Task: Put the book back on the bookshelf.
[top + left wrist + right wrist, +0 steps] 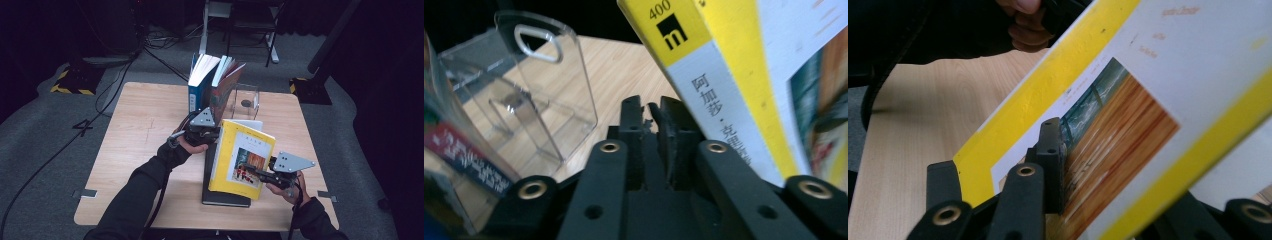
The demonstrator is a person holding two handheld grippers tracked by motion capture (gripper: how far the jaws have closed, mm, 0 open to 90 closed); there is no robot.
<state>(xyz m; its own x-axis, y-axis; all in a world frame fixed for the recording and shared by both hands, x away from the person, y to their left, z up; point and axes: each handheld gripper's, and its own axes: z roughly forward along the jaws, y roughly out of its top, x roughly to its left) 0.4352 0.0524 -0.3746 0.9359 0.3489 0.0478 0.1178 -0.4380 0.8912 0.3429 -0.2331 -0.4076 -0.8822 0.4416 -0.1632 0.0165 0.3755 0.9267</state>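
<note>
A: Your sleeves (135,192) are dark, almost black, on both arms, and reach down to the wrists.

B: And the tools?

A: Your left gripper (202,134) and right gripper (252,170) are both matte black. Each carries a grey three-cornered plate on top, dotted with small dark holes.

B: Cables?

A: A thin black cable trails from each one, back along your forearm.

B: Closer detail?

A: In the left gripper view, the black linkage arms (594,195) are broad and round-ended, with brass-coloured rivets at the pivots and plain holes lower down. The right gripper view shows the same black arms (1018,200) and brassy rivets.
</note>
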